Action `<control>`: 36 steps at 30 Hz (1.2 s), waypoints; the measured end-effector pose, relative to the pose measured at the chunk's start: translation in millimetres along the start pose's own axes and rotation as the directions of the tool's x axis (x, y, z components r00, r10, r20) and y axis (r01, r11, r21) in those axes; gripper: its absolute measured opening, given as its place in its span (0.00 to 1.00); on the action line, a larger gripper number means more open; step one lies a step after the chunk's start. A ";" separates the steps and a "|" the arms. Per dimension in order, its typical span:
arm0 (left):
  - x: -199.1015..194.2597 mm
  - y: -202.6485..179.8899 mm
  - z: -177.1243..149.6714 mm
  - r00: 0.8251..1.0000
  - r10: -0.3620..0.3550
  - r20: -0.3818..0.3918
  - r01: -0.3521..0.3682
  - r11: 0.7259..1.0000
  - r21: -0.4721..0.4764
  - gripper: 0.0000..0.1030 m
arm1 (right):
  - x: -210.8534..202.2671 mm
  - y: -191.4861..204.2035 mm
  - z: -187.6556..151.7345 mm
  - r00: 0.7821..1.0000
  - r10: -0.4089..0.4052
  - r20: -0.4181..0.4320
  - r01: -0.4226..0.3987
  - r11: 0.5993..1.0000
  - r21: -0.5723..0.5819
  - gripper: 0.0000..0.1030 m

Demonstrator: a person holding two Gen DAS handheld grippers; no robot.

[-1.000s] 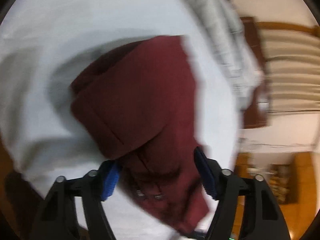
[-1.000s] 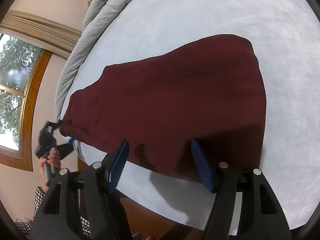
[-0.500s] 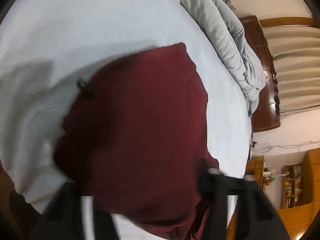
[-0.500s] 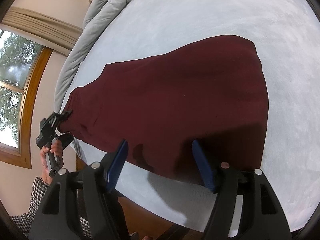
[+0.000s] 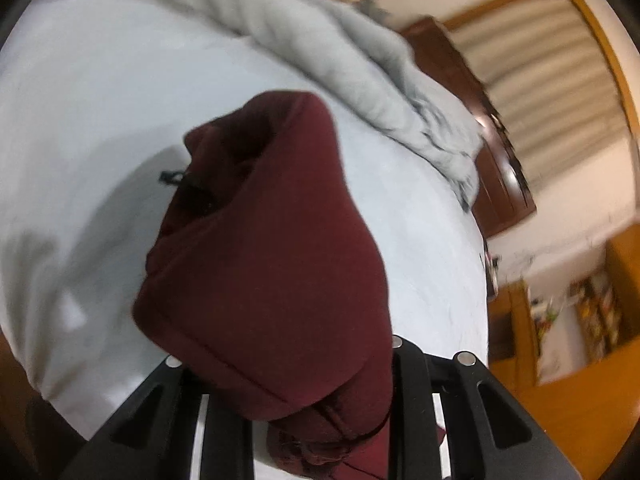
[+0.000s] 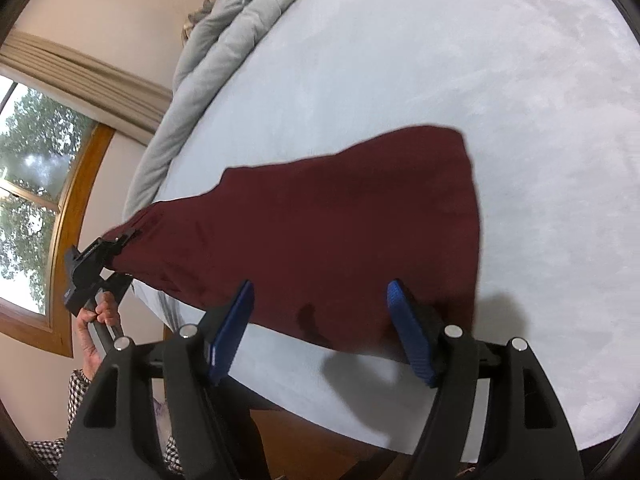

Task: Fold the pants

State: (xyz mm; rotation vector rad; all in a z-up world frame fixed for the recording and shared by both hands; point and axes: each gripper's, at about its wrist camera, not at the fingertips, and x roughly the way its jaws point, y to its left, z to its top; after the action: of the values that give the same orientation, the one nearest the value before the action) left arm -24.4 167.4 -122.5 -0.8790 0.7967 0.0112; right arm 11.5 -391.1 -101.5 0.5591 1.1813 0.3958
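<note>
The left hand-held gripper (image 5: pixel 292 412) is clamping a bunched end of the maroon pants (image 6: pixel 320 240), its jaws having just been closing with the fabric between them; in the left wrist view the cloth is swelling up out of the narrowed jaws at the bottom of the frame and hiding the pads, and it is hanging lifted toward the lens, probably so that this end can be carried over the rest of the garment. In the right wrist view the same gripper is showing at the left edge, gripped by the person's hand (image 6: pixel 96 320) above a checked sleeve (image 6: pixel 78 384), and it is pulling that corner of the pants into a taut point. The right hand-held gripper (image 6: pixel 320 320) is standing released, its blue pads (image 6: pixel 236 328) spread wide at the bottom of the frame with nothing pressed between them; it is hovering over the near edge of the pants, apparently waiting to pin or take that edge while the other end is being raised. The pants are lying across the middle of the bed (image 6: pixel 500 60), mostly flat on its pale sheet, with only the left end coming off it. A grey quilt (image 6: pixel 224 44) is lying bunched along the far side of the bed, toward the upper left. Beyond it a wood-framed window (image 6: pixel 36 184) is showing trees under a beige valance, and the left wrist view is catching a dark wooden headboard (image 5: pixel 492 148), blinds and wooden shelves at the right.
</note>
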 end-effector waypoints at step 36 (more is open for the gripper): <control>32.7 -173.8 -212.5 0.957 0.020 -0.291 0.212 0.637 0.741 0.94 | -2.3 -20.4 1.8 0.999 0.045 0.005 -0.045 0.998 0.045 0.70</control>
State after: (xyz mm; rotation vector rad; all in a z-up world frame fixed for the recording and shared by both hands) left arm -76.7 -103.4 -104.0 -0.0853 0.8999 -0.5344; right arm 12.5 -409.1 -111.6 0.6268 1.1774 0.4069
